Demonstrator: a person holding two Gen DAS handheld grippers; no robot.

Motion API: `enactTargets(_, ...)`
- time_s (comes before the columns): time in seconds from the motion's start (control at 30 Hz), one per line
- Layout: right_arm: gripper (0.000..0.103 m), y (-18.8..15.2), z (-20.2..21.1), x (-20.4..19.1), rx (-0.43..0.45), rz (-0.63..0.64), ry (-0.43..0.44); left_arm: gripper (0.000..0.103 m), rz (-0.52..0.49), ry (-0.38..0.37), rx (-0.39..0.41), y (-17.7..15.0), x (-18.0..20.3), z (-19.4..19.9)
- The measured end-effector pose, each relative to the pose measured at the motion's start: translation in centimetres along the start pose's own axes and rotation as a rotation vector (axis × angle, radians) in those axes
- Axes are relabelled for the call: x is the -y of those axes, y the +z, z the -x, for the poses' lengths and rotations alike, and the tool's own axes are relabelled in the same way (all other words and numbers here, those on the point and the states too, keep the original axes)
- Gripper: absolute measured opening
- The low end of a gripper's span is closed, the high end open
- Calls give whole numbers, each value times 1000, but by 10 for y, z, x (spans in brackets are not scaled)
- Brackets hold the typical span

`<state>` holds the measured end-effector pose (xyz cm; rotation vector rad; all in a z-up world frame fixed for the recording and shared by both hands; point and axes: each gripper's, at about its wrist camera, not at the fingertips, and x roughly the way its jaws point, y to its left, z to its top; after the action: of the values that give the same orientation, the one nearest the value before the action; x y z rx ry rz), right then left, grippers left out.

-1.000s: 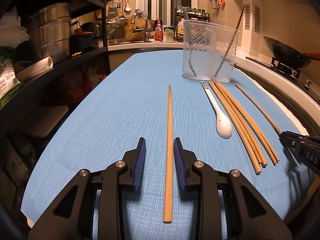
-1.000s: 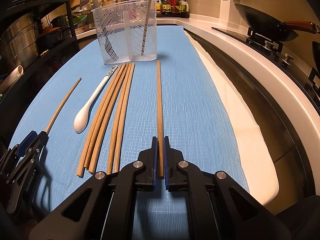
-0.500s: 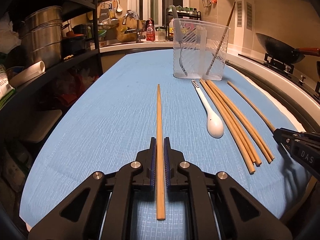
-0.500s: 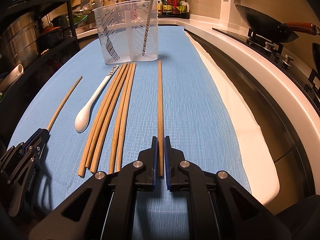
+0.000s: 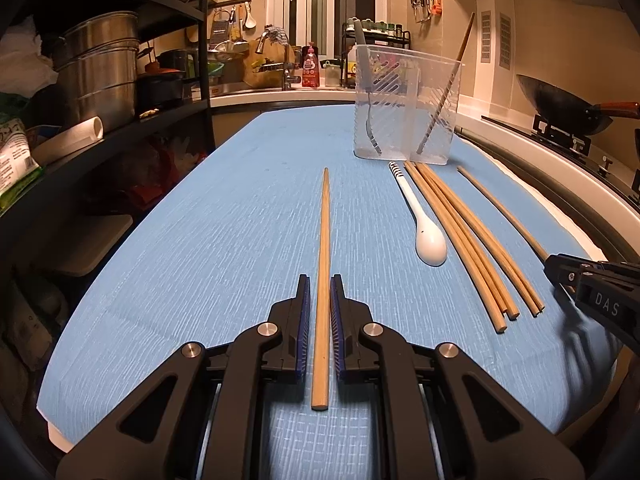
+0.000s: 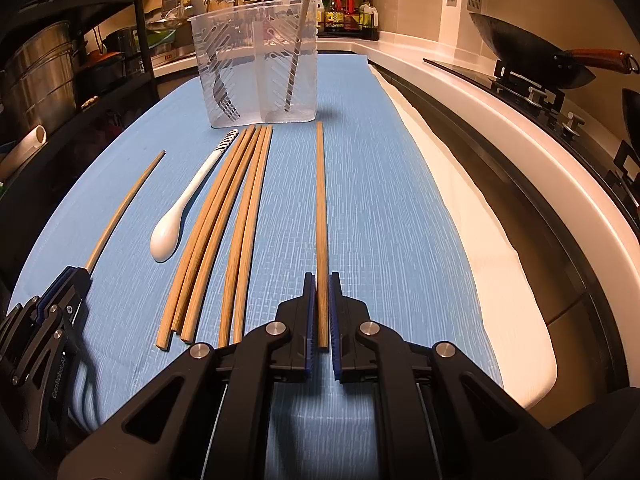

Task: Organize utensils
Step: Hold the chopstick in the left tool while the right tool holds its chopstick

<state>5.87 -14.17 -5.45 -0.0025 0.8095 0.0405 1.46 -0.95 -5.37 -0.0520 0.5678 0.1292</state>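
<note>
Both grippers pinch a single chopstick near its butt end, close to the near edge of the blue mat (image 5: 200, 240): left gripper (image 5: 320, 300) on the left chopstick (image 5: 324, 240), right gripper (image 6: 320, 300) on the right chopstick (image 6: 320, 208). Risk: held so far back, either stick may pivot or slip on the way to the clear holder (image 6: 256, 72) at the far end. Legible writing: "DAS" on the right gripper, "GenRobot.AI" on the left.

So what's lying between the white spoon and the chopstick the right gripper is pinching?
Five loose wooden chopsticks lie side by side between the white spoon and the chopstick in the right gripper, clearest in the right wrist view.
</note>
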Motion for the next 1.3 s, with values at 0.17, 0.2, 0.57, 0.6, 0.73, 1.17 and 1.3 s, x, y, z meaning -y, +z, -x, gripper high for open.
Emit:
enactTargets(0.17,8,0,0,-1,2,4,-3,11,-5,8,7,-2,1,1)
enactTargets(0.2,8,0,0,0,2,5,-4,11,-7,9,7,-2,1,1)
enactTargets(0.57,8,0,1,0,5,11,-7,8,-18,8,7,-1,4,2)
enactTargets(0.6,8,0,1,0,5,11,-7,7,-18,8,7,-1,5,2)
enactTargets(0.73,8,1,1,0,5,13,-7,7,-20,9,7,-1,5,2)
enactTargets(1.17,8,0,1,-1,6,15,-8,7,-19,8,6,-1,5,2)
enactTargets(1.3,7,0,1,-1,6,14,-8,7,-20,9,7,-1,5,2)
